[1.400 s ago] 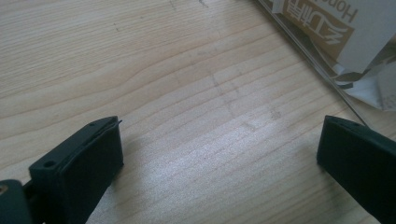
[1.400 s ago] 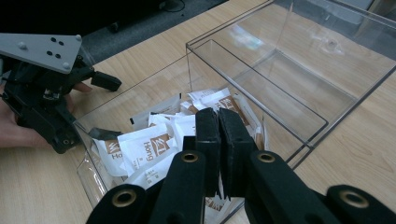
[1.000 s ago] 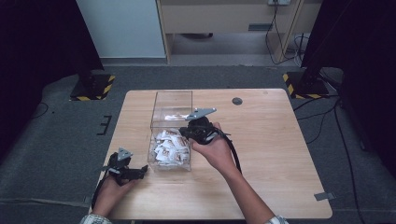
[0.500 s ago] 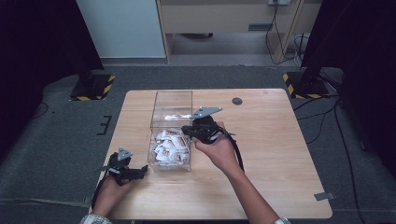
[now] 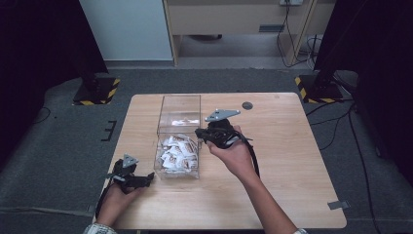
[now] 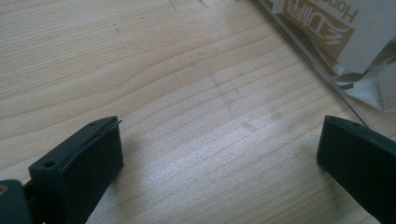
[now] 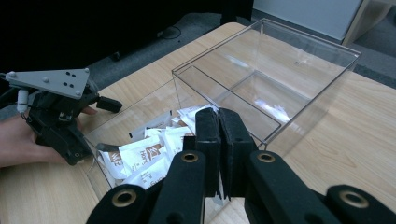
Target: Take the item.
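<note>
A clear plastic box (image 5: 179, 105) with two compartments stands mid-table. Several white and brown sachets (image 5: 178, 151) lie in its near compartment; the far one looks bare. My right gripper (image 5: 198, 132) hovers at the box's right wall, just above the sachets (image 7: 144, 154), its jaws (image 7: 219, 140) pressed shut with nothing visible between them. My left gripper (image 5: 148, 179) rests on the table by the box's near left corner. It is open (image 6: 219, 154), with bare wood between the jaws and the box wall (image 6: 303, 51) and a sachet (image 6: 322, 28) just ahead.
A small black disc (image 5: 247, 105) lies on the wooden table (image 5: 292, 161) at the back right. Yellow and black striped stand bases (image 5: 311, 83) sit on the floor beyond the far corners.
My right gripper has drifted a little to the right and up, away from the sachets. The left gripper has stayed put.
</note>
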Available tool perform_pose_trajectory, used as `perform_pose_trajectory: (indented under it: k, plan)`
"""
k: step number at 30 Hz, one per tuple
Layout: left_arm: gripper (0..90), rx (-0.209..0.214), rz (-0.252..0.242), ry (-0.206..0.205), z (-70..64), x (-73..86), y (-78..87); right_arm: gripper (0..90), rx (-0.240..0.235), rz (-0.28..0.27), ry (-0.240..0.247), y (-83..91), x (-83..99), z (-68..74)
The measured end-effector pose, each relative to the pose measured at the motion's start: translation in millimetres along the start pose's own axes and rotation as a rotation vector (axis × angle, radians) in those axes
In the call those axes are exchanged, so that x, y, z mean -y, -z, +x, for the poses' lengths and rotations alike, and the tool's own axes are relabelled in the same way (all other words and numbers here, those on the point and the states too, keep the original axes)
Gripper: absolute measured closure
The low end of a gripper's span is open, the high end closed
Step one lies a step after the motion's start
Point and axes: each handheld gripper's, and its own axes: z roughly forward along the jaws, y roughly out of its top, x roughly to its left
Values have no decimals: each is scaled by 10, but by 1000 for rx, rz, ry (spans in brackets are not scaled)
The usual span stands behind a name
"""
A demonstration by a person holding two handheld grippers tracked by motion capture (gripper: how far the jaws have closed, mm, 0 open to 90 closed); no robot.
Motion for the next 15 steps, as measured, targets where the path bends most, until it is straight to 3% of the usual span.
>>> perform_pose_trajectory:
  k: [8, 15]
  plan:
    - [0, 0, 0, 0, -1, 0, 0, 875, 29, -19, -15, 119, 17, -66]
    - [0, -1, 0, 0, -1, 0, 0, 875, 60, -16, -23, 221, 61, -206]
